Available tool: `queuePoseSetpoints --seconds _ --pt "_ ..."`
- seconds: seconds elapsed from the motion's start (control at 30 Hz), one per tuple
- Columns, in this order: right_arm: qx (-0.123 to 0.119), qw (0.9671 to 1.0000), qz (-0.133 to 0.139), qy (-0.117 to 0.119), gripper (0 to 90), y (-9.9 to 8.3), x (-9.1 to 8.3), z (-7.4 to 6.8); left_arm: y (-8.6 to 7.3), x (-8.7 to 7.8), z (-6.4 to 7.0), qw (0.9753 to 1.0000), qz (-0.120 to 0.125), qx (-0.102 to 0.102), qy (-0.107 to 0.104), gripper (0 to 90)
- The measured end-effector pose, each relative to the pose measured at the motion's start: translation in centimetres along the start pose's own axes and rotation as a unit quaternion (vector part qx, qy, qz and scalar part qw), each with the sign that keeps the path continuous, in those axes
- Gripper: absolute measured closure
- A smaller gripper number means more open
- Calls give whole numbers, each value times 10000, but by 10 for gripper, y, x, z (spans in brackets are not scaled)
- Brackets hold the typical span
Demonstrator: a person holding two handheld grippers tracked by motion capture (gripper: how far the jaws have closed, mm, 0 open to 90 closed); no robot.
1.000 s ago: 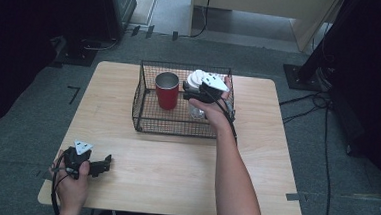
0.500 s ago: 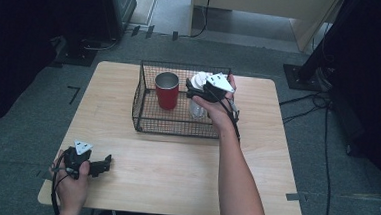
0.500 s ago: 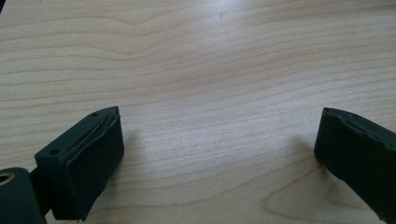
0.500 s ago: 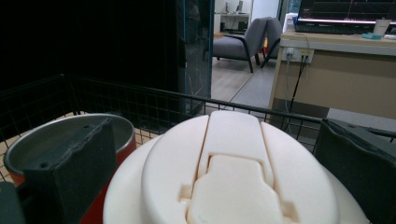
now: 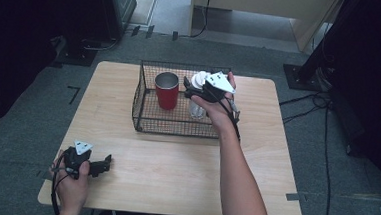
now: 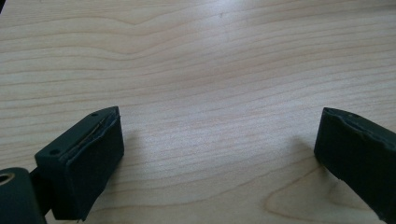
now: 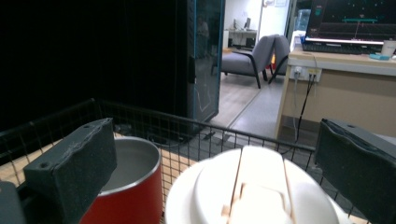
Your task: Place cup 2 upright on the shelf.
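A black wire basket [image 5: 177,127] stands on the far half of the wooden table [image 5: 174,179]. Inside it, a red metal cup [image 5: 167,90] stands upright at the left. A clear container with a white lid [image 5: 198,79] stands at the right. My right gripper [image 5: 194,87] hovers just above that lid, open. In the right gripper view the white lid [image 7: 252,191] lies low between the spread jaws of that gripper [image 7: 217,140], with the red cup [image 7: 126,186] beside the left jaw. My left gripper [image 5: 106,163] rests open at the table's front left, and the left gripper view shows bare wood under it [image 6: 219,140].
The basket's mesh wall [image 7: 56,123] rises around both containers. Table edges lie close to the left hand at the front left. Cables [image 5: 324,103] and a stand base [image 5: 300,74] sit on the floor at the right, and dark cabinets [image 5: 83,21] stand beyond the table.
The right gripper has drifted slightly to the right above the white-lidded container. The left gripper has stayed where it was.
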State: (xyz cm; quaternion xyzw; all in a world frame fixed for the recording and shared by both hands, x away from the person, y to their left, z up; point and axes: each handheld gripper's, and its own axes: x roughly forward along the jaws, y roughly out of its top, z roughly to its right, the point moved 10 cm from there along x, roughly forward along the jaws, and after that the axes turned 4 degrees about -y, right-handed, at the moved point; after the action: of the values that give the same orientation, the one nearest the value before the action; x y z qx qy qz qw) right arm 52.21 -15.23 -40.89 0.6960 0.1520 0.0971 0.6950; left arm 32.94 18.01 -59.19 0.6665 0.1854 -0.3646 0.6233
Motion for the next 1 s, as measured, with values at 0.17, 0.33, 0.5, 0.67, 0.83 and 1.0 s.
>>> queuePoseSetpoints --seconds 0.17,0.33,0.5,0.67,0.83,1.0 --pt "26 9999 135 102 0 10 -8 -4 0 0 0 10000 0 1 2 22" --pt "19 9995 247 179 0 18 -19 -7 0 0 0 10000 3 -2 1 22" --pt "7 9992 325 214 0 23 -32 -6 0 0 0 10000 -2 1 1 23" --pt "-40 9991 370 212 0 25 -46 -4 0 0 0 10000 -2 1 1 22" --pt "-57 9990 410 182 0 24 -57 0 0 0 0 10000 -2 1 2 22" --pt "-32 9989 432 170 0 23 -69 4 0 0 0 10000 -3 3 1 22"
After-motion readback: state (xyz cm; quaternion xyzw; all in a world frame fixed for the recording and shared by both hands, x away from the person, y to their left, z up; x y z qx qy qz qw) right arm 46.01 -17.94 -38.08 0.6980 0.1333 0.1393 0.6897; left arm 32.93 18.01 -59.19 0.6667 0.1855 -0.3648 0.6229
